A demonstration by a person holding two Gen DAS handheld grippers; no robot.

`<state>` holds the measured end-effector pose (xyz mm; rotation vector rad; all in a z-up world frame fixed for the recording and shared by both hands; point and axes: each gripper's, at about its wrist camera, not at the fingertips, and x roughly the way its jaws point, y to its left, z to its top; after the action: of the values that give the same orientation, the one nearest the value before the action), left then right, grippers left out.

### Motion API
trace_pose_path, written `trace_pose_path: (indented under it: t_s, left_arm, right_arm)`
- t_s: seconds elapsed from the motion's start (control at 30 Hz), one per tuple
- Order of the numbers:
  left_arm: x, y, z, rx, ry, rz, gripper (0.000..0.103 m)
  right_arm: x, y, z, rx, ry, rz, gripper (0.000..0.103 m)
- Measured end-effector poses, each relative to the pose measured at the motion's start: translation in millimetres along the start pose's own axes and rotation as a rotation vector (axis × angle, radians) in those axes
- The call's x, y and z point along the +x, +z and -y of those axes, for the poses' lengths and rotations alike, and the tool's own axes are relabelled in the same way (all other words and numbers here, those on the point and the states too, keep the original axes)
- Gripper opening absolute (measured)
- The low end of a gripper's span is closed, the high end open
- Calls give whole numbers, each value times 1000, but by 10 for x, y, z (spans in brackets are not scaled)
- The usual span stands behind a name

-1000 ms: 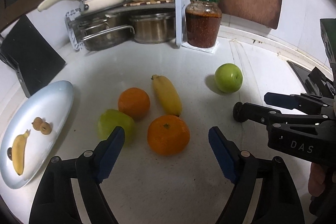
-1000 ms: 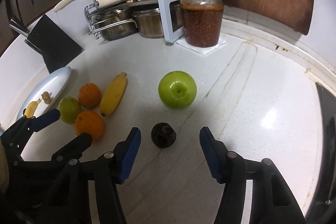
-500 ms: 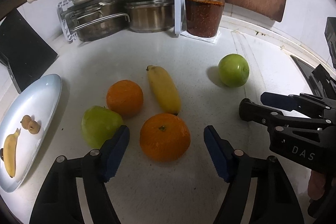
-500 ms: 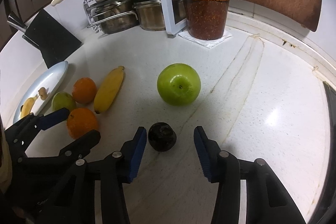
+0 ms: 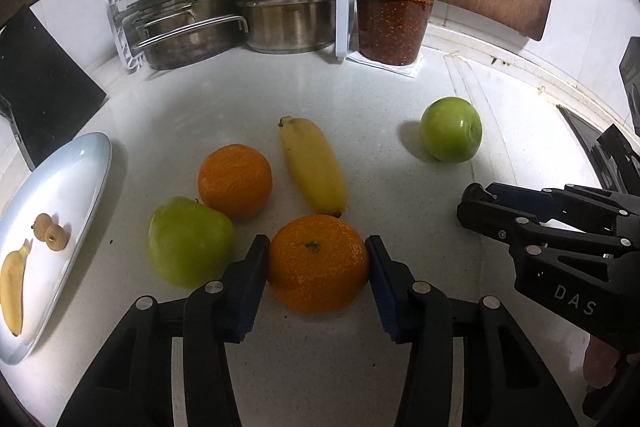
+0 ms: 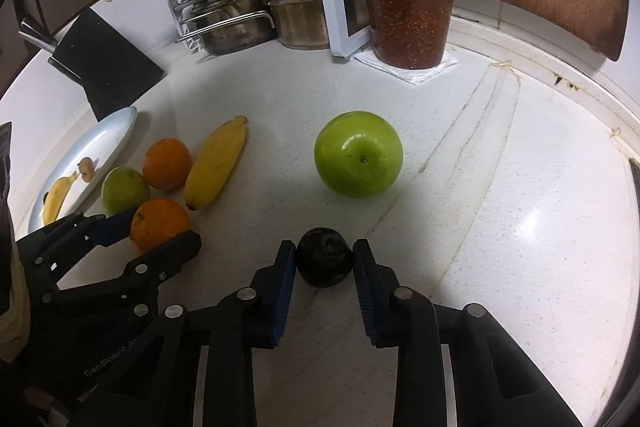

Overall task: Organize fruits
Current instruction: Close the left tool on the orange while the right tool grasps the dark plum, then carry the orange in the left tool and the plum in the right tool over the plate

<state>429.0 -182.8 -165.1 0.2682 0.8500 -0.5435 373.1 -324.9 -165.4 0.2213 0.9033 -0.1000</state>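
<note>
Grippers have just been closing: your left gripper (image 5: 316, 259) pinches the near orange (image 5: 318, 263), your right gripper (image 6: 324, 259) the dark round fruit (image 6: 324, 263) at six o'clock.

White speckled worktop (image 5: 320, 99) carrying two oranges (image 5: 318, 263) (image 5: 235, 180), a banana (image 5: 313, 166), two green apples (image 5: 451, 129) (image 5: 188, 241), a small dark fruit (image 6: 324, 263), a pale blue plate (image 5: 64, 195), a jar (image 5: 394, 17) on a paper square, and a pot rack (image 5: 224, 23).
</note>
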Motion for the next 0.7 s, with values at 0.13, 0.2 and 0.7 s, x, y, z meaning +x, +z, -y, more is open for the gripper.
trace_pose_path:
  t_s: [0.13,0.2,0.7]
  left_arm:
    - [-50,-20,4,-13,0,7,47]
    - [-90,-22,10,-18,2,16,47]
    - [-588,7,-24,-62,14,110,47]
  right_arm:
    - [-27,1,-8,0,-1,3,30]
    - [-65,2,-18,-5,-4,12,30]
    - [-543,43,-201,-50,-5,92,30]
